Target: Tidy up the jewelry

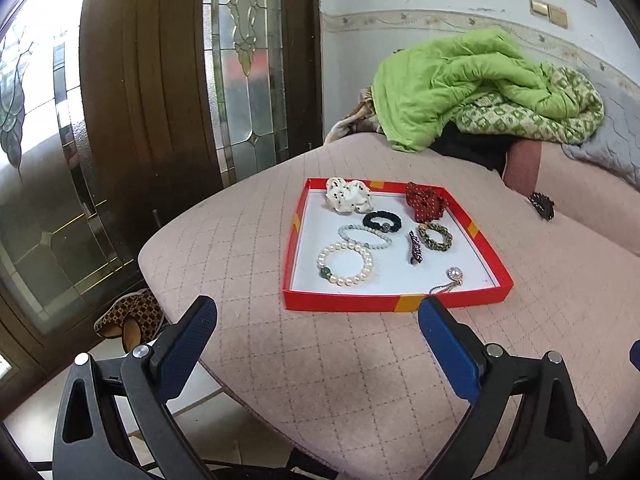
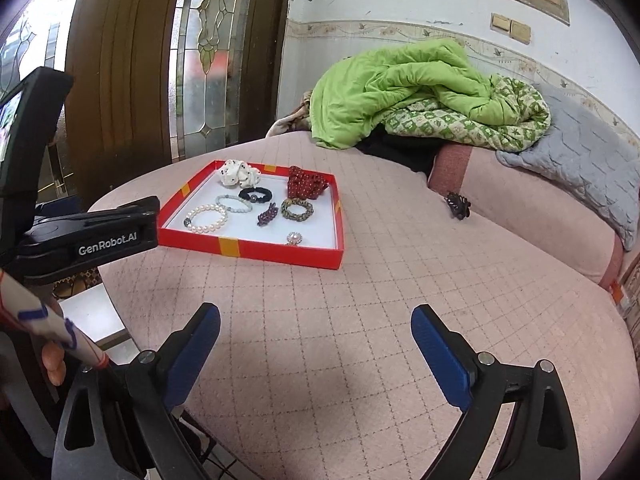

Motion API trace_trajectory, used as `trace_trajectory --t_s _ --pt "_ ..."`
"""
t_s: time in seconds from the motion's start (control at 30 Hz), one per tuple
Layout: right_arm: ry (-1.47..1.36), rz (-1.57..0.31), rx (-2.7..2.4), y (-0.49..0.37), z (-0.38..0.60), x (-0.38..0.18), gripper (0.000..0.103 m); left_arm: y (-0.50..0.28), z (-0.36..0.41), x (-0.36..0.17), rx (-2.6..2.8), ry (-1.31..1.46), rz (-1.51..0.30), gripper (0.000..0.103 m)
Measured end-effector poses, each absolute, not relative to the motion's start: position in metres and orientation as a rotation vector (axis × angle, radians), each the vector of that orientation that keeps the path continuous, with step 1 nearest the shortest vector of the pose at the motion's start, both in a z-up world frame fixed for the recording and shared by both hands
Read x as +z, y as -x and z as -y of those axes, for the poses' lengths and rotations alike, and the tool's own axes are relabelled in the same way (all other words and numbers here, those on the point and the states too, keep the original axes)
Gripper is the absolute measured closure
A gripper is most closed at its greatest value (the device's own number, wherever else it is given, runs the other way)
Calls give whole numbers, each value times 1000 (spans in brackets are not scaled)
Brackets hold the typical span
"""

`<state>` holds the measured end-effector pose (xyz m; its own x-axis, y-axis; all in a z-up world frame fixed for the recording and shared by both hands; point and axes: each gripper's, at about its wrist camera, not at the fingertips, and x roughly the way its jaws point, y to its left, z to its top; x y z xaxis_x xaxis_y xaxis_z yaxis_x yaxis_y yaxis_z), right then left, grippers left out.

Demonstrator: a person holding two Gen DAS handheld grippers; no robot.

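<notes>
A shallow red tray (image 1: 352,303) (image 2: 280,251) lies on the pink quilted bed. It holds a pearl bracelet (image 1: 345,263) (image 2: 206,218), a pale bead bracelet (image 1: 364,235), a black scrunchie (image 1: 382,221) (image 2: 255,195), a white dotted scrunchie (image 1: 348,195) (image 2: 239,173), a red scrunchie (image 1: 425,200) (image 2: 306,183), a braided ring (image 1: 435,236) (image 2: 296,209), a purple hair clip (image 1: 415,246) (image 2: 267,213) and a pearl brooch (image 1: 454,275) (image 2: 295,238). A dark hair claw (image 1: 541,203) (image 2: 457,202) lies on the bed right of the tray. My left gripper (image 1: 316,322) is open and empty just before the tray. My right gripper (image 2: 316,330) is open and empty, farther back.
A green quilt (image 1: 472,84) (image 2: 404,88) and grey blanket (image 2: 580,160) are heaped at the bed's far end. A wooden glass-panelled door (image 1: 152,80) stands left. Slippers (image 1: 128,316) lie on the floor by the bed edge. The left gripper's body (image 2: 88,236) shows at left in the right wrist view.
</notes>
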<state>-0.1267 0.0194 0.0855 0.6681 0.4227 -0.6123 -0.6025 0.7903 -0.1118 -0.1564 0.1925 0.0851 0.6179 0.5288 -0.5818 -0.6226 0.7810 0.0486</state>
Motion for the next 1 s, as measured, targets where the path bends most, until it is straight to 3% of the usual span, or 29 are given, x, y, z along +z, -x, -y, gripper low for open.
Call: trace_trajectory --t_s 1.0 --pt "327 -644 580 122 -19 75 5 155 -194 84 663 179 -634 3"
